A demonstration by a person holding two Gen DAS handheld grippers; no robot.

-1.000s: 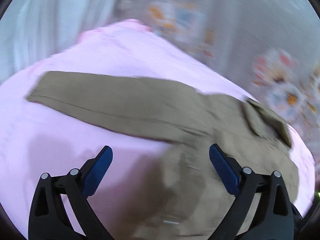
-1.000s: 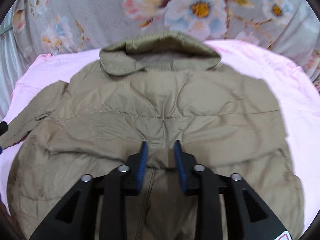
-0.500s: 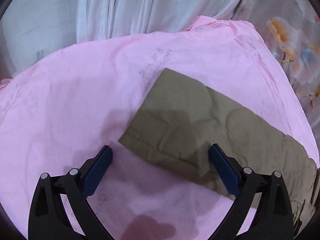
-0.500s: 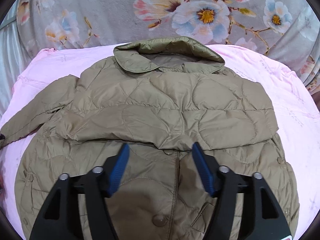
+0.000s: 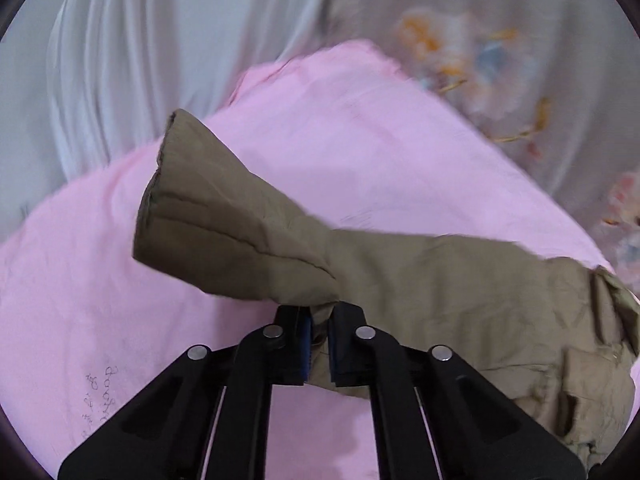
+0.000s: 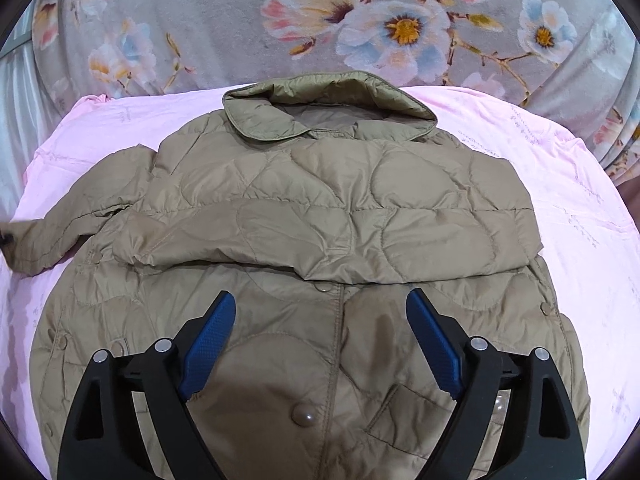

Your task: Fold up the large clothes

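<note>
An olive quilted jacket (image 6: 320, 216) lies front-up on a pink sheet (image 6: 580, 216), collar at the far side. One sleeve is folded across its chest. My right gripper (image 6: 320, 320) is open and empty, hovering above the lower front near the snap buttons. My left gripper (image 5: 318, 320) is shut on the jacket's other sleeve (image 5: 248, 220) and holds it lifted off the pink sheet (image 5: 100, 300); the cuff end sticks up and away to the left. That sleeve also shows at the left edge of the right wrist view (image 6: 48, 236).
A grey floral blanket (image 6: 360, 20) lies behind the pink sheet. A pale curtain (image 5: 140, 40) hangs at the left. The sheet's edges drop off at left and right.
My left gripper has closed on the sleeve and lifted it off the sheet. My right gripper has opened wider and backed away from the sleeve folded across the chest.
</note>
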